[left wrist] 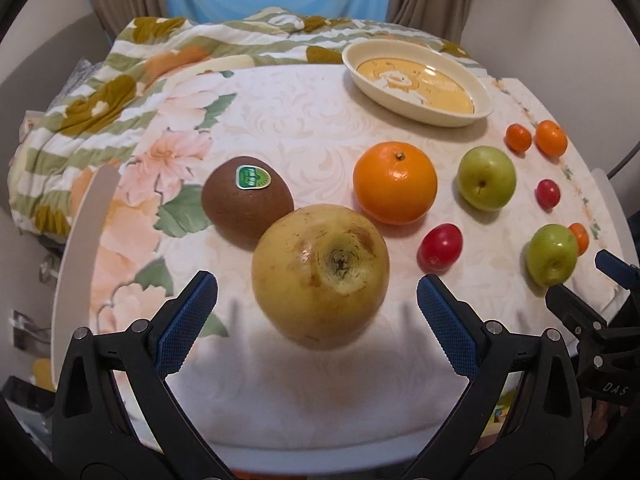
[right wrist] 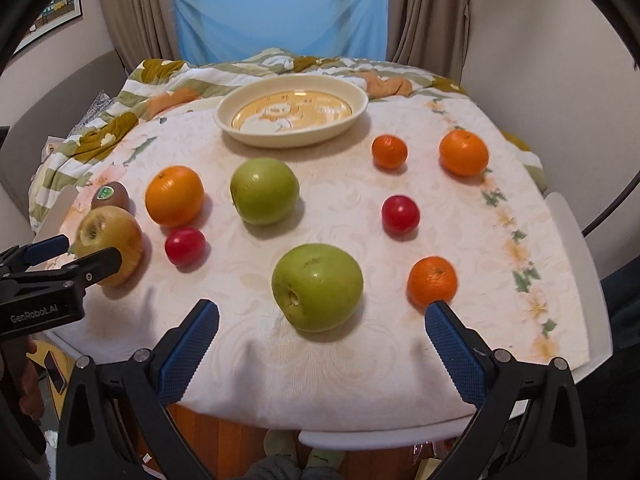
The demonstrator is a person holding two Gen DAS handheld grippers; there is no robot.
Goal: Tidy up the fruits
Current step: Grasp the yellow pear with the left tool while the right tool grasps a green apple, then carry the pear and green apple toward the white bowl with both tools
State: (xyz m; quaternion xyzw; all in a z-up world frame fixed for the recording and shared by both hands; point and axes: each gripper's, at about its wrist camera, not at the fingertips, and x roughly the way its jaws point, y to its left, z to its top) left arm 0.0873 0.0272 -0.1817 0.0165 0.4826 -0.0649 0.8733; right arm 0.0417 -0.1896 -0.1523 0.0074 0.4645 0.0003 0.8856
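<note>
Both the left gripper (left wrist: 317,304) and right gripper (right wrist: 322,330), ribbed blue pads spread apart, frame a blemished yellow apple (left wrist: 320,272) and smooth green apple (right wrist: 317,287) at frame centre.

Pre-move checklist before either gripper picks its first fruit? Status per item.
1. Left gripper open: ok, jaws wide.
2. Left aligned on yellow apple: ok, apple centred between the fingers, not yet touched.
3. Right gripper open: ok.
4. Right aligned on near green apple: ok, just ahead of the gap.
5. Dish free to receive fruit: ok, nothing in it.
6. Neighbour clearance: not ok, kiwi sits right against the yellow apple.
</note>
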